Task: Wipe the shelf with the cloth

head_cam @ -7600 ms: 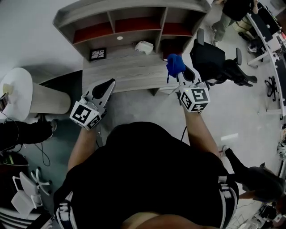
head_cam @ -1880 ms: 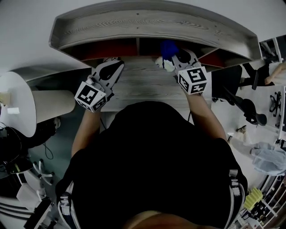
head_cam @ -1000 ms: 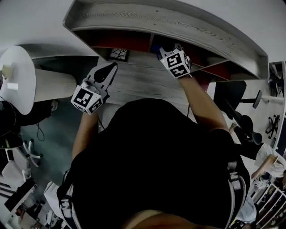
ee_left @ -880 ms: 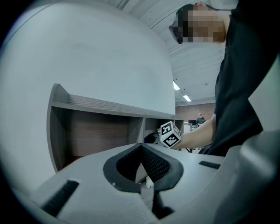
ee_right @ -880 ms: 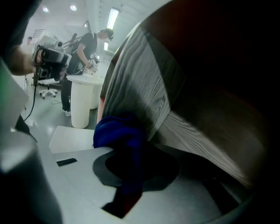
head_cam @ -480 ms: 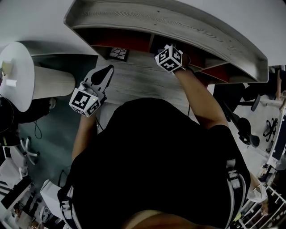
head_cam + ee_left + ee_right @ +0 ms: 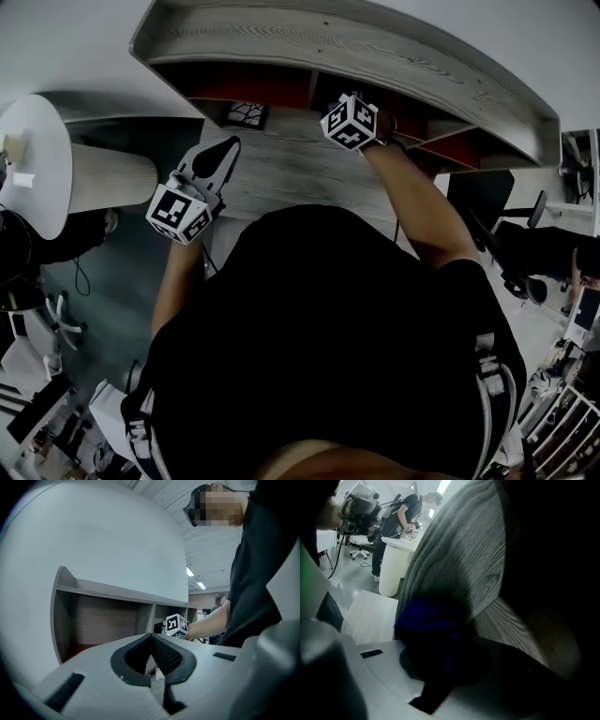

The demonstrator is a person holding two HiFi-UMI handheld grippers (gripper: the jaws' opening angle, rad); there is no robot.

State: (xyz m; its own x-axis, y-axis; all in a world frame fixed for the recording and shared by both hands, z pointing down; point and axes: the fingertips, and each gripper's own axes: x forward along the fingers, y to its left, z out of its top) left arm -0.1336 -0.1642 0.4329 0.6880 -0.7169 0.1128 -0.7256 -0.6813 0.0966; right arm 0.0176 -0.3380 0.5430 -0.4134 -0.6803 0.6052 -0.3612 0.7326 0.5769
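**A:** Right side?

**B:** Right tongs (image 7: 436, 644) clamped on the blue cloth (image 7: 426, 620). They reach into the shelf (image 7: 328, 42), in the opening just right of the first divider. Cloth bunched, close against a grey wood-grain panel; contact unclear.

**A:** Left?

**B:** Left tongs (image 7: 151, 638) closed tip to tip, nothing between. Held outside the shelf, over the left end of the bench (image 7: 300, 173), facing the leftmost opening.

**A:** Else?

**B:** Small patterned frame (image 7: 247, 113) on the bench below that opening.
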